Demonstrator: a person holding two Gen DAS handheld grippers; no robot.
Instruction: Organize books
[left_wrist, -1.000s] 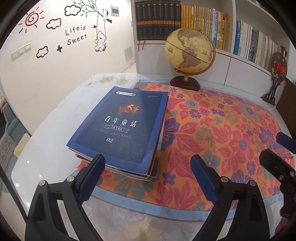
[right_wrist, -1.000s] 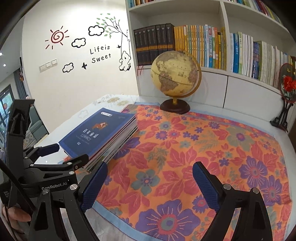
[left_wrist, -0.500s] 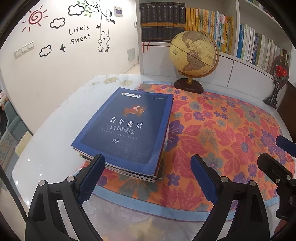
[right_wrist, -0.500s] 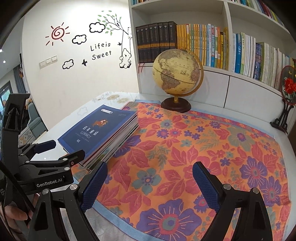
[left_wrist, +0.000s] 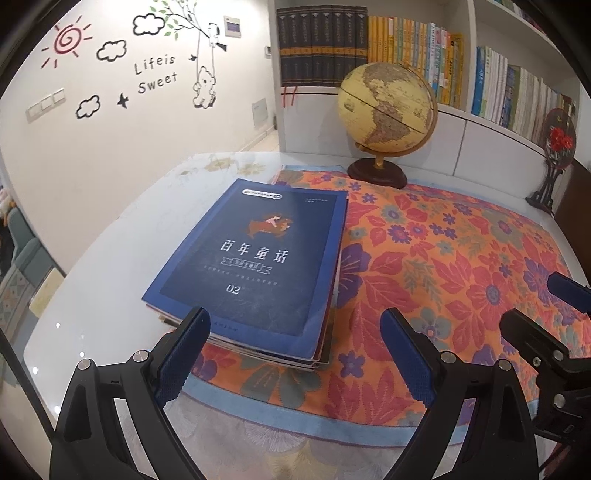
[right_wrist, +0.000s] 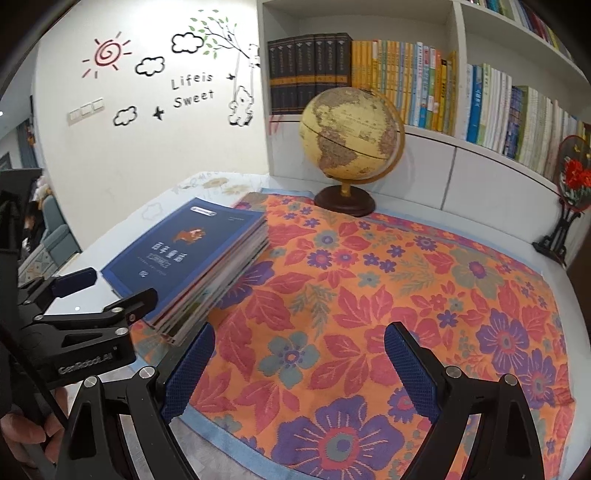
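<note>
Mostly floral cloth (right_wrist: 369, 295) on white table (left_wrist: 110, 266), bookshelf (right_wrist: 458, 96) behind; both claws spread

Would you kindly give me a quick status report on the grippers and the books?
Left gripper open, empty. Right gripper open, empty, over the floral cloth. Book stack flat on cloth's left edge, untouched. Globe behind, nothing blocking.

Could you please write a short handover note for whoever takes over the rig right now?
Left gripper: open, empty, just short of the book stack.
Right gripper: open, empty, over the floral cloth.
The stack lies on the cloth's left edge; a globe stands behind, before the bookshelf.
Done: nothing moved yet.
Left: grasp and organize the books.
</note>
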